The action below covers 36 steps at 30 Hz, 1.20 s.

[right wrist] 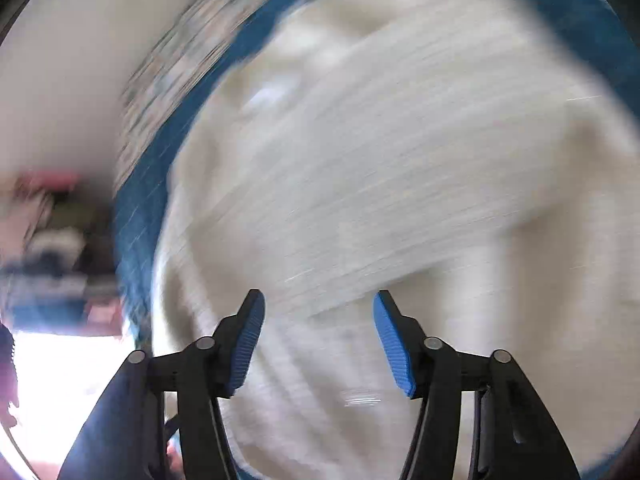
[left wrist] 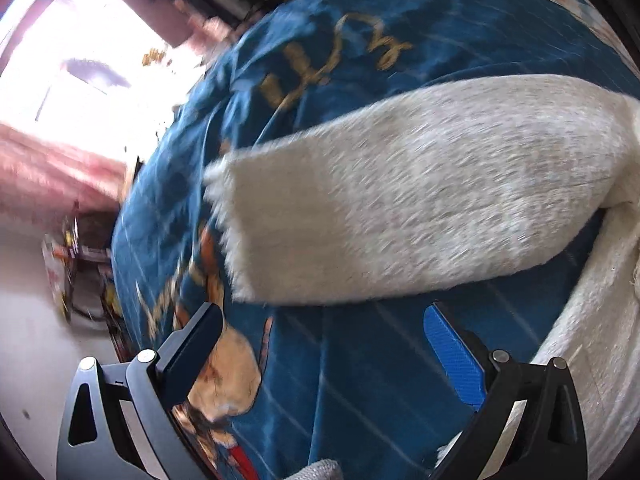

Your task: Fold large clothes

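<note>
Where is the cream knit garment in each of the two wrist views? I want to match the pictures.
Left wrist view: the cream garment crosses the middle from the right edge, one sleeve-like part ending centre-left, ahead of the open left hand-held gripper.
Right wrist view: it fills the centre and right, blurred, beyond the open right hand-held gripper.
Shared landmark: the blue blanket beneath it.

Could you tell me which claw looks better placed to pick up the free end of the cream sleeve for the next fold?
Left, I think. The left claw is open, and the sleeve end lies just ahead of it on the blue blanket. The right claw, also open, faces the garment's body, heavily blurred.
</note>
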Each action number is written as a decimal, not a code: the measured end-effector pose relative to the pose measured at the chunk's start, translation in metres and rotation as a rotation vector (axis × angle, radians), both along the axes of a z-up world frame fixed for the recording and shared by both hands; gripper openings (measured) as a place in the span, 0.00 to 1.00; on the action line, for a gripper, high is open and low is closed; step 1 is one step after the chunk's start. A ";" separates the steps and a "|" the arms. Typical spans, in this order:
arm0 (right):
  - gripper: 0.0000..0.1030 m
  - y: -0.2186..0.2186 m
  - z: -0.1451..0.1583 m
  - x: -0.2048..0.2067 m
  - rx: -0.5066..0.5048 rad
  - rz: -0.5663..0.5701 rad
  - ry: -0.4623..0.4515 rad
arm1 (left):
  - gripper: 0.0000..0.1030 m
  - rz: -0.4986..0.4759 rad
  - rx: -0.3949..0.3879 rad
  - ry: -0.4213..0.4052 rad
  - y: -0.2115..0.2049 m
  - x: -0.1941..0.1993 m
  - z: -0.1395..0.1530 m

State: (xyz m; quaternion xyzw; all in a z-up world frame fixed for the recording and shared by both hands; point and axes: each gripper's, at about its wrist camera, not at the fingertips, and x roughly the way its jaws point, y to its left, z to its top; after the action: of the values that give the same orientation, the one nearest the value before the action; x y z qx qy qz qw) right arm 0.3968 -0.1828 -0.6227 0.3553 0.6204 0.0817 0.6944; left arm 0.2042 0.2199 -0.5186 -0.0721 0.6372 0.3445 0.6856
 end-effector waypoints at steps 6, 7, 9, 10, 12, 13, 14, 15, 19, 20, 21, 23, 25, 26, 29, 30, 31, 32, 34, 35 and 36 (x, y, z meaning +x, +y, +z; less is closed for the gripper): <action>0.63 0.122 -0.053 0.057 -0.030 0.052 0.038 | 1.00 0.177 -0.121 -0.045 0.037 -0.035 -0.012; 0.66 0.129 -0.055 0.067 -0.031 0.036 0.032 | 1.00 0.222 -0.159 -0.068 0.045 -0.040 -0.015; 0.70 0.127 -0.053 0.069 -0.018 0.021 0.041 | 1.00 0.327 -0.262 -0.154 0.062 -0.049 -0.023; 0.70 0.123 -0.051 0.066 0.002 0.019 0.038 | 1.00 0.375 -0.302 -0.186 0.068 -0.051 -0.028; 0.70 0.113 -0.042 0.060 0.034 0.027 0.036 | 0.99 0.499 -0.423 -0.281 0.083 -0.055 -0.046; 0.70 0.107 -0.037 0.051 0.032 0.030 0.038 | 0.99 0.545 -0.470 -0.316 0.088 -0.055 -0.054; 0.70 0.101 -0.033 0.046 0.024 0.033 0.037 | 0.99 0.591 -0.517 -0.362 0.094 -0.053 -0.063; 0.70 0.096 -0.029 0.037 0.001 0.040 0.036 | 0.97 0.637 -0.519 -0.404 0.102 -0.049 -0.070; 0.70 0.060 -0.002 0.007 -0.150 0.064 0.025 | 0.53 0.669 -0.391 -0.482 0.135 -0.025 -0.063; 0.74 0.057 0.002 0.005 -0.198 0.063 0.019 | 0.36 0.657 -0.365 -0.494 0.144 -0.017 -0.059; 0.79 0.057 0.006 0.004 -0.273 0.066 0.010 | 0.30 0.640 -0.352 -0.502 0.150 -0.010 -0.056; 0.83 0.056 0.014 0.002 -0.489 0.086 0.001 | 0.21 0.569 -0.320 -0.511 0.161 0.012 -0.045; 0.85 0.062 0.012 0.003 -0.662 0.112 0.006 | 0.17 0.478 -0.264 -0.515 0.161 0.031 -0.027; 0.86 0.067 0.010 0.007 -0.723 0.120 0.006 | 0.16 0.424 -0.230 -0.518 0.158 0.040 -0.016; 0.86 0.079 0.001 0.017 -0.814 0.142 0.010 | 0.14 0.227 -0.090 -0.523 0.135 0.070 0.028; 0.86 0.080 -0.003 0.020 -0.815 0.141 0.018 | 0.14 0.162 -0.040 -0.520 0.124 0.078 0.042; 0.86 0.080 -0.006 0.022 -0.807 0.136 0.030 | 0.13 0.111 0.000 -0.514 0.110 0.081 0.052; 0.86 0.082 -0.008 0.025 -0.801 0.131 0.035 | 0.13 0.060 0.023 -0.522 0.101 0.083 0.063; 0.86 0.080 -0.009 0.029 -0.773 0.113 0.027 | 0.13 -0.050 0.072 -0.536 0.086 0.093 0.083; 0.86 0.076 -0.008 0.029 -0.753 0.106 0.020 | 0.13 -0.101 0.088 -0.542 0.072 0.098 0.092; 0.86 0.075 -0.006 0.030 -0.744 0.101 0.016 | 0.13 -0.142 0.089 -0.553 0.058 0.100 0.100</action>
State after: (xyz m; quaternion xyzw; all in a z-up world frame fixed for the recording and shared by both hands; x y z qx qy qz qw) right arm 0.4269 -0.1079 -0.6290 0.0481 0.6299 -0.1181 0.7662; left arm 0.3043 0.2784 -0.4189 -0.0880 0.4139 0.2906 0.8582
